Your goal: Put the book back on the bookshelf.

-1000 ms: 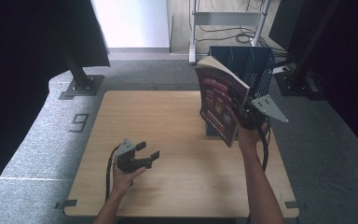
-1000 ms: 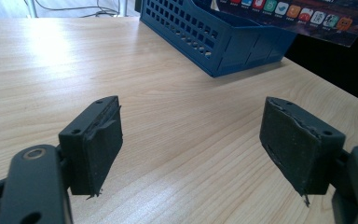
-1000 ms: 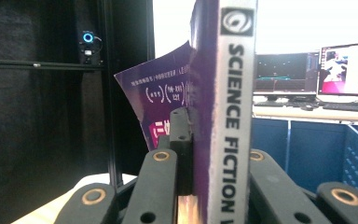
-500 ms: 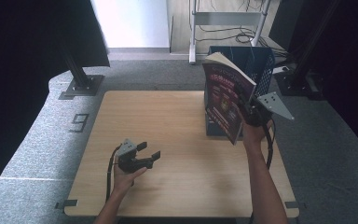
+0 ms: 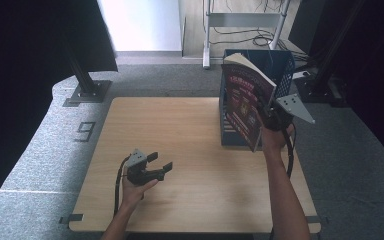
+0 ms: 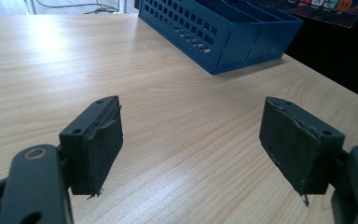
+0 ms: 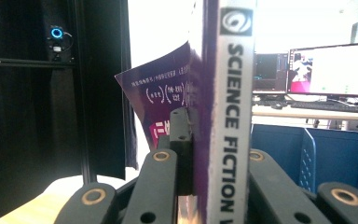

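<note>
Book [image 5: 244, 107] is held clamped in right gripper [image 5: 275, 119] jaws, shifted closer to blue crate [image 5: 282, 65] than before; left gripper [image 5: 147, 167] rests wide open, empty, on tabletop [image 5: 180, 130].

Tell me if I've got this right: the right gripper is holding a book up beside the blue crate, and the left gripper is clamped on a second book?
Not quite. The left gripper holds nothing: the left gripper view shows its jaws wide apart over bare table. The right gripper does hold the book by the blue crate.
</note>
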Demonstrator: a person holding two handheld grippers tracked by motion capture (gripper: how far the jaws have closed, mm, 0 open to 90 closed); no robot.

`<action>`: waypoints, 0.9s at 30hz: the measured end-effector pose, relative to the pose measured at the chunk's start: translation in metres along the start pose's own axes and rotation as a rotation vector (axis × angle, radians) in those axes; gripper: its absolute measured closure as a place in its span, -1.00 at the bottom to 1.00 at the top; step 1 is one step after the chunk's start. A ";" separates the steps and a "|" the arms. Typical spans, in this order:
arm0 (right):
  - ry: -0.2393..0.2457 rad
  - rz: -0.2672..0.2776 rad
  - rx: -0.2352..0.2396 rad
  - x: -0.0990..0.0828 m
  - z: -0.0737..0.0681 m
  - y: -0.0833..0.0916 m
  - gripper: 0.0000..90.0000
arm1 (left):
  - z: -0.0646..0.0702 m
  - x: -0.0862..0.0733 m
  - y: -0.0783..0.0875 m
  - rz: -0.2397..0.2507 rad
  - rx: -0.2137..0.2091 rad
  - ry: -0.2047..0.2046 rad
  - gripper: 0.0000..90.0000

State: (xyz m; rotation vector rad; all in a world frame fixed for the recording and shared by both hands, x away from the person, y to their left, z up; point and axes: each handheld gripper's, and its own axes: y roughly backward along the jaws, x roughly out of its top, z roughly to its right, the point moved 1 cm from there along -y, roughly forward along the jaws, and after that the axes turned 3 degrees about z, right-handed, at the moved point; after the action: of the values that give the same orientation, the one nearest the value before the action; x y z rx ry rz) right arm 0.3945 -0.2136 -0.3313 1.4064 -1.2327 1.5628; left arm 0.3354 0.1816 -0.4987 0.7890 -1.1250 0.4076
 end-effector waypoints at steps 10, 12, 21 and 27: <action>-0.007 -0.020 -0.030 -0.006 0.004 -0.009 0.80 | 0.000 0.001 0.002 0.005 0.002 -0.001 -0.53; -0.009 -0.025 -0.035 -0.008 0.005 -0.011 0.80 | 0.000 0.001 0.001 0.005 -0.001 -0.005 -0.52; -0.019 -0.036 -0.058 -0.014 0.009 -0.025 0.80 | 0.000 0.001 0.001 0.006 -0.007 -0.006 -0.52; -0.016 -0.035 -0.090 -0.016 0.011 -0.036 0.80 | -0.002 0.001 0.002 0.007 -0.009 0.000 -0.52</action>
State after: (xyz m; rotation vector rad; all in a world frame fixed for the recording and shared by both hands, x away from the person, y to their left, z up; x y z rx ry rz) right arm 0.4340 -0.2112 -0.3406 1.3779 -1.2656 1.4574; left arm 0.3359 0.1842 -0.4974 0.7772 -1.1294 0.4081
